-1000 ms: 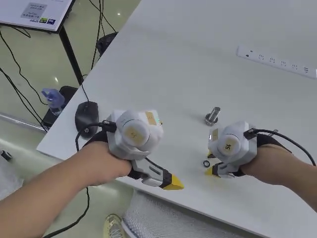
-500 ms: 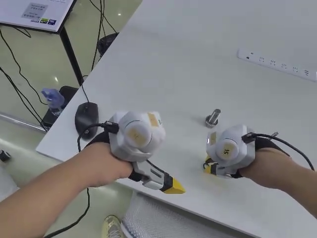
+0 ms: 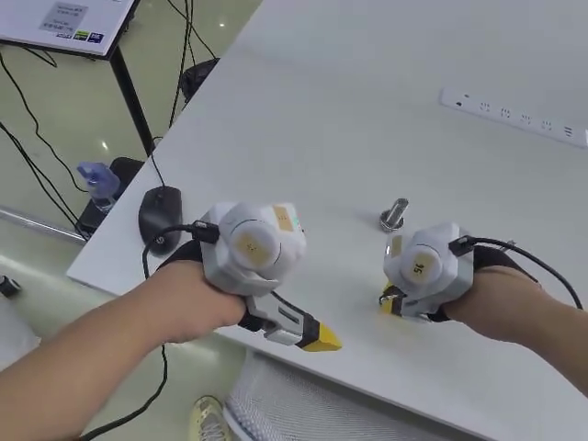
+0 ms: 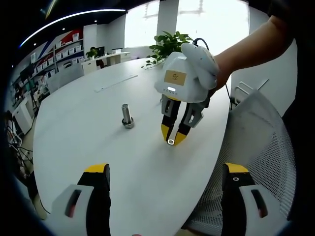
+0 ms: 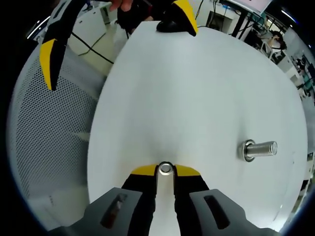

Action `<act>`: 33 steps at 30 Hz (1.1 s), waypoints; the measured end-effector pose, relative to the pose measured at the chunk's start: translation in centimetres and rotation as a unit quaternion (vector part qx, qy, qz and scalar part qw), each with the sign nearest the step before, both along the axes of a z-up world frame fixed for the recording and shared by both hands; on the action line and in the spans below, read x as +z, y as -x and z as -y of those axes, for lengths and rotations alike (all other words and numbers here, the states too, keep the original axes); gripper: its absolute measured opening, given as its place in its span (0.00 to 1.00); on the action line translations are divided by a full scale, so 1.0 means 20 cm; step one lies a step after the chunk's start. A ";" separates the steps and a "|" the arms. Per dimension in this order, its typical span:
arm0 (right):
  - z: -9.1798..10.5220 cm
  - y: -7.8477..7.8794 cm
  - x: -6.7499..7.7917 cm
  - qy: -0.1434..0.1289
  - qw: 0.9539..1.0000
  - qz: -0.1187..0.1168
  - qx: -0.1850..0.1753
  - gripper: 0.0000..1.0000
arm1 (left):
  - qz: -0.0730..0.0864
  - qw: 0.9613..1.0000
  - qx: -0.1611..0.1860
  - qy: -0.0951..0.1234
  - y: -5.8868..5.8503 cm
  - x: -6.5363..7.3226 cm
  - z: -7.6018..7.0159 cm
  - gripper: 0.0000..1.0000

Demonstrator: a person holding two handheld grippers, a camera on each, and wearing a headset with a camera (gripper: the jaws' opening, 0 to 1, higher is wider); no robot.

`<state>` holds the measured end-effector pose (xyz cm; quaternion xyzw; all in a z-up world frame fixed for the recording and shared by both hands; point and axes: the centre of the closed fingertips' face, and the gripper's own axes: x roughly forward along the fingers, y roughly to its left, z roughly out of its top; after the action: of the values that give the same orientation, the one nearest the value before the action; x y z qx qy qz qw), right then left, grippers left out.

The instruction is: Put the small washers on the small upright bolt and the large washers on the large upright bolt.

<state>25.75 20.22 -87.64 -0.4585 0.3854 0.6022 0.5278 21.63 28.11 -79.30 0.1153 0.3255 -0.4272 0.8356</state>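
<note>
An office: rows of desks (image 4: 74, 69), potted plant (image 4: 170, 45), mesh chair (image 4: 258, 128), power strip (image 3: 514, 115)

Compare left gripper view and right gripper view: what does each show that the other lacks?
Left gripper view: the white housing of the right gripper, the hand holding it, a potted plant behind. Right gripper view: the left gripper head-on, yellow tips spread wide. Both: the washer pinched in the right gripper's shut jaws, the upright bolt, the white table, the mesh chair.

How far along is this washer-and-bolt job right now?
Nothing looks done: the upright bolt looks bare, as far as I can tell. In hand: the right gripper pinches one washer. Left to do: thread it onto the bolt; the left gripper is open.
</note>
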 end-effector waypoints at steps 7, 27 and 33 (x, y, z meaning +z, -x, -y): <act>0.07 -0.06 0.04 0.004 1.000 0.003 -0.017 0.13 | 0.001 1.000 0.000 -0.005 -0.01 0.00 0.01 0.93; 0.48 -0.28 0.29 0.034 0.994 0.013 -0.101 0.13 | 0.000 1.000 -0.004 -0.006 -0.02 0.00 0.06 0.91; 0.58 -0.33 0.36 0.044 0.992 0.015 -0.116 0.13 | -0.001 1.000 -0.005 -0.009 -0.03 0.00 0.06 0.90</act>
<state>32.42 8.53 -80.39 -0.4427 0.4537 0.5124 0.5793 22.21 26.89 -79.31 0.1234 0.3297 -0.4283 0.8323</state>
